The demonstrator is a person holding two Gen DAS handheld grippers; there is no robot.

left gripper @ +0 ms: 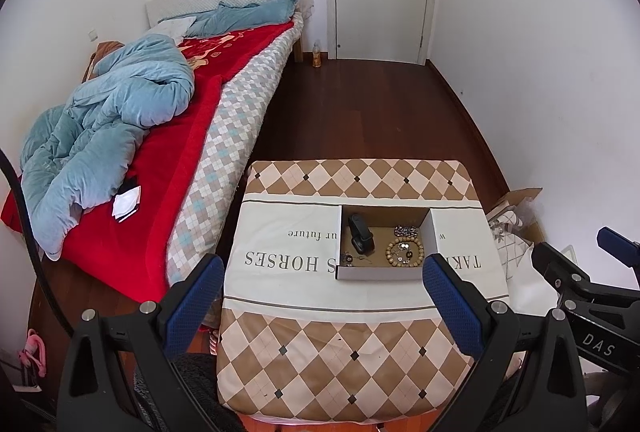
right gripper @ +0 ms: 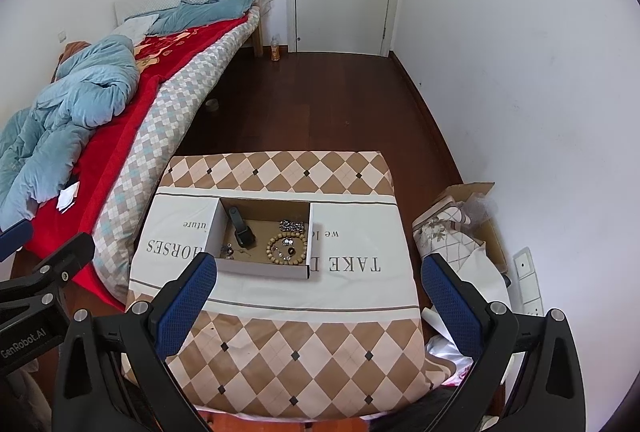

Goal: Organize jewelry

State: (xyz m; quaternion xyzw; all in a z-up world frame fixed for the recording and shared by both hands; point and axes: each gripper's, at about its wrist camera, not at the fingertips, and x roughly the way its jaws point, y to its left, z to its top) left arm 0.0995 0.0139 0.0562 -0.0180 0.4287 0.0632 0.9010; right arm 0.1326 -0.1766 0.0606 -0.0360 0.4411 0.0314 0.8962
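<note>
Both grippers hang spread and empty, the left gripper (left gripper: pixel 322 296) and the right gripper (right gripper: pixel 318 296) held back above the near edge of the checked cushion (right gripper: pixel 280 344), which I judge gives me a clear look before committing. Ahead of the fingers sits the open cardboard box (left gripper: pixel 382 274) holding the jewelry: a wooden bead bracelet (left gripper: pixel 404 252), a black watch (left gripper: pixel 360 232) and a metal chain bracelet (left gripper: pixel 406 231), gathered there so nothing slides off the fabric.

- The left claw (left gripper: pixel 322 286), black with blue padded fingers (left gripper: pixel 452 304), hangs wide apart and empty above the checkered brown-and-cream cloth-covered worktop (left gripper: pixel 320 352).
- A shallow white cardboard box (left gripper: pixel 380 274) sits on the worktop, holding a black wristwatch (left gripper: pixel 360 234), a wooden bead bracelet (left gripper: pixel 404 252) and a silver chain bracelet (left gripper: pixel 406 231).
- A red-blanketed bed (left gripper: pixel 160 192) stands left.
</note>
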